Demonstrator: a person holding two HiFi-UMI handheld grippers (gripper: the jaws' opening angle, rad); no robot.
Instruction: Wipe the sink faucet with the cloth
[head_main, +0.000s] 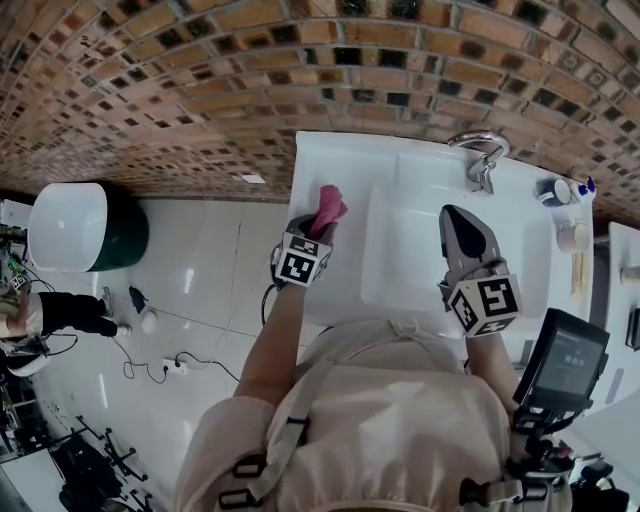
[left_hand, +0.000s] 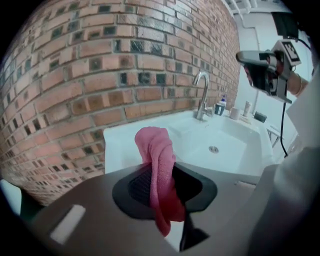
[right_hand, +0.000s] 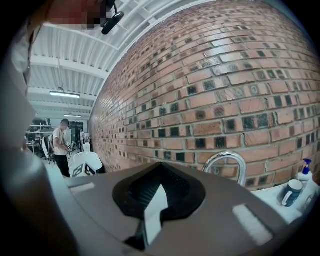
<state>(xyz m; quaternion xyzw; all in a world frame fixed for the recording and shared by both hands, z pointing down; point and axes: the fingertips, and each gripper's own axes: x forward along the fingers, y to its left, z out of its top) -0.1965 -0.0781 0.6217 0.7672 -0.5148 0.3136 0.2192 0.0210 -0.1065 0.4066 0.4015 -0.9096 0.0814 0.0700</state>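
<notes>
While the left tool hangs over the flat left ledge of the white sink, its jaws are pressed together on a pink cloth. In the left gripper view the cloth runs as a bunched, upright roll between the dark pads of the left tool. One rounded end stands up past the tips and the other end hangs down below them. The cloth is clear of the ledge and touches nothing but the tool.

The chrome faucet stands at the back edge of the sink, against the brick wall, well apart from the cloth. From the left gripper view the faucet rises as a curved spout beyond the basin, with the drain in the basin floor in front of it.

The right tool is over the right part of the basin, pointing toward the faucet but stopping short of it. Its jaws meet at the tips and hold nothing, as the right gripper view shows. There the arched faucet appears just past the right tool. A blue mug and a pump bottle stand on the sink's ledge to the right of it.
</notes>
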